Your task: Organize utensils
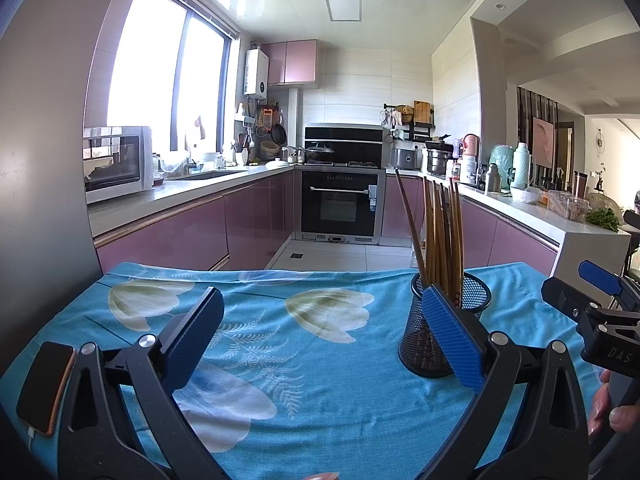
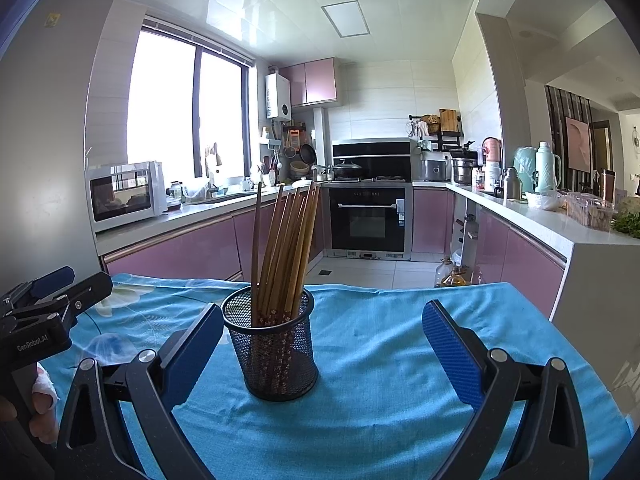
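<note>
A black mesh holder (image 2: pixel 272 352) stands upright on the blue floral tablecloth (image 2: pixel 380 360). Several wooden chopsticks (image 2: pixel 286 248) stand in it, fanned out, one leaning apart to the left. My right gripper (image 2: pixel 322 354) is open and empty, its left finger (image 2: pixel 192 354) just beside the holder. In the left wrist view the holder (image 1: pixel 440 328) stands behind my right finger pad (image 1: pixel 452 336), with the chopsticks (image 1: pixel 440 232) rising above it. My left gripper (image 1: pixel 320 338) is open and empty over the cloth.
A phone (image 1: pixel 46 386) lies at the cloth's left edge. The right gripper (image 1: pixel 600 308) shows at the right of the left wrist view, the left gripper (image 2: pixel 44 312) at the left of the right wrist view. Kitchen counters and an oven (image 2: pixel 370 220) lie beyond the table's far edge.
</note>
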The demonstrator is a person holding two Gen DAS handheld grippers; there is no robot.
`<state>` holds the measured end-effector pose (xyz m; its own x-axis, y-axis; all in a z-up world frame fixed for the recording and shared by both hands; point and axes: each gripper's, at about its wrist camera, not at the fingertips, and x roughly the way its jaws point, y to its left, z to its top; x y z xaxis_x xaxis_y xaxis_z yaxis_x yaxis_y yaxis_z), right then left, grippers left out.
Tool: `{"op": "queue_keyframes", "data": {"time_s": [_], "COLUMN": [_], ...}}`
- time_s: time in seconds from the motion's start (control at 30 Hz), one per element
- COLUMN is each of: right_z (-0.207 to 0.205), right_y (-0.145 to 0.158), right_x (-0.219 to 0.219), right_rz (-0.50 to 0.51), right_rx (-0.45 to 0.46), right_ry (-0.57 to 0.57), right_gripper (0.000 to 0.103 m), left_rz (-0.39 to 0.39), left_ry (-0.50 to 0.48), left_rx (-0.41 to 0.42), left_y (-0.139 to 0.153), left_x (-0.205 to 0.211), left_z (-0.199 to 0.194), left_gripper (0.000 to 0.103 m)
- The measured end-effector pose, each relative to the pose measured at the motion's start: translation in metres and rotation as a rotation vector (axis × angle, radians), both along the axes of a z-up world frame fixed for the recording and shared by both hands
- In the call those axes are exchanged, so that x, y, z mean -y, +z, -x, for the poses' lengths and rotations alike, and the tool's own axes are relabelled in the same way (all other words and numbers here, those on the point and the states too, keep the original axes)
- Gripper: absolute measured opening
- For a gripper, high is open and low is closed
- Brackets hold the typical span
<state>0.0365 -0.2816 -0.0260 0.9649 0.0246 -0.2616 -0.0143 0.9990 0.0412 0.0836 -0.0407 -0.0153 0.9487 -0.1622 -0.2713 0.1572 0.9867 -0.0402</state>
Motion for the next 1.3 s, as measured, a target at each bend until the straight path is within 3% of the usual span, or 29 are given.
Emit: {"op": "queue_keyframes", "data": {"time_s": [1.3], "right_z": [0.0011], "right_y": [-0.0006], "right_x": [0.0012], "right_rz": [-0.007], "right_rx": [0.004], "right_ry": [-0.006], "right_gripper": [0.096], "left_rz": [-0.009], "left_ry": [0.001], "left_rx": [-0.002], "left_y": [-0.0003], "left_x": [0.0017], "left_z": [0.0004], "left_gripper": [0.098]}}
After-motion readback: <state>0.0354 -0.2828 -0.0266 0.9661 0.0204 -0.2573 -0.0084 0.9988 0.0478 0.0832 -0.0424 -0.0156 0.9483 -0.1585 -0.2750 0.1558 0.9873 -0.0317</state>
